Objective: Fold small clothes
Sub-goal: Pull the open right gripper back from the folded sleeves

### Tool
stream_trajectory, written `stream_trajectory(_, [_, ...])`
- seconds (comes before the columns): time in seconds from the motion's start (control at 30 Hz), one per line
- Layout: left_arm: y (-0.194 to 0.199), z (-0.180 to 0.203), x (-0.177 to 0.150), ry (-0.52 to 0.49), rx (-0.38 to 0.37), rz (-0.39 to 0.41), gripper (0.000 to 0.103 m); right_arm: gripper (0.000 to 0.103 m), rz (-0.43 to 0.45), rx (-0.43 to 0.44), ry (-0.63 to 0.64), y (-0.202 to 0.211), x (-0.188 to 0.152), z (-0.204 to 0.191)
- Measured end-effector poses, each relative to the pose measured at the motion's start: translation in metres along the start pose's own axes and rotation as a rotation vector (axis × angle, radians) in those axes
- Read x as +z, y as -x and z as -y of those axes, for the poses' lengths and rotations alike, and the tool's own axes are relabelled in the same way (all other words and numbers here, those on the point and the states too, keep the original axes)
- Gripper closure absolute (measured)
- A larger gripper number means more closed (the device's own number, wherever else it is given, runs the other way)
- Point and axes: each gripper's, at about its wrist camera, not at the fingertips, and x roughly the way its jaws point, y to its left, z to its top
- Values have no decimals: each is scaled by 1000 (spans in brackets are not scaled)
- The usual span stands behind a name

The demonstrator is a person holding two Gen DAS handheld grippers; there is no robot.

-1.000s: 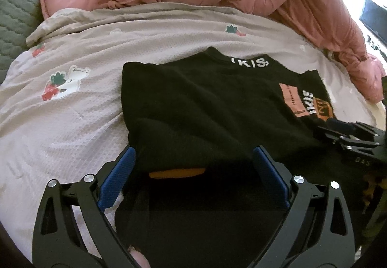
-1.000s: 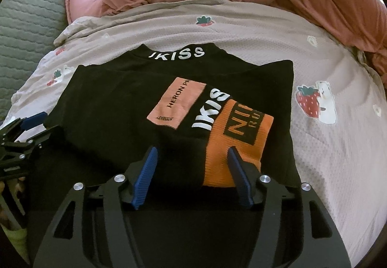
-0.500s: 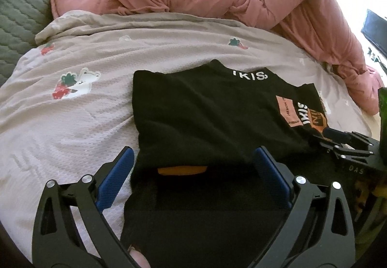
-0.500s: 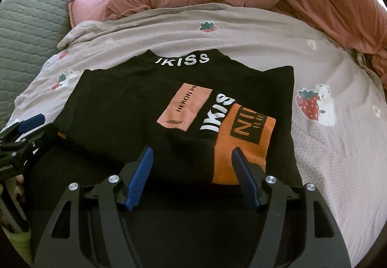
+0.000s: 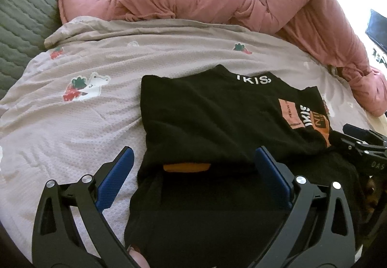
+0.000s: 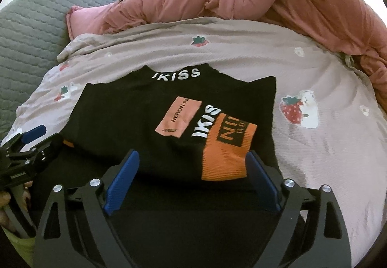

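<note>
A black top [image 5: 212, 120] with white IKISS lettering and orange patches lies folded on the bed, sleeves turned in; it also shows in the right wrist view [image 6: 135, 120]. An orange cuff [image 6: 227, 149] lies on top at its right side. My left gripper [image 5: 193, 161] is open, jaws spread over the garment's near left edge, holding nothing. My right gripper [image 6: 193, 166] is open over the near right part, just short of the orange cuff. Each gripper shows at the edge of the other's view.
A beige sheet [image 5: 72, 122] with strawberry prints covers the bed. A bunched pink duvet [image 5: 217, 4] lies along the far side and right. A grey quilted headboard [image 5: 21, 13] stands at the left.
Both grippers have drawn back toward me and lifted, so the garment sits farther off. The garment has not moved.
</note>
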Motion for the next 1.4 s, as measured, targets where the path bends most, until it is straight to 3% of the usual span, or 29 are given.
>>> stream_trajectory(1.4, [75,3,-28,16,97,67,10,14,96,18,-1,78,-13,12])
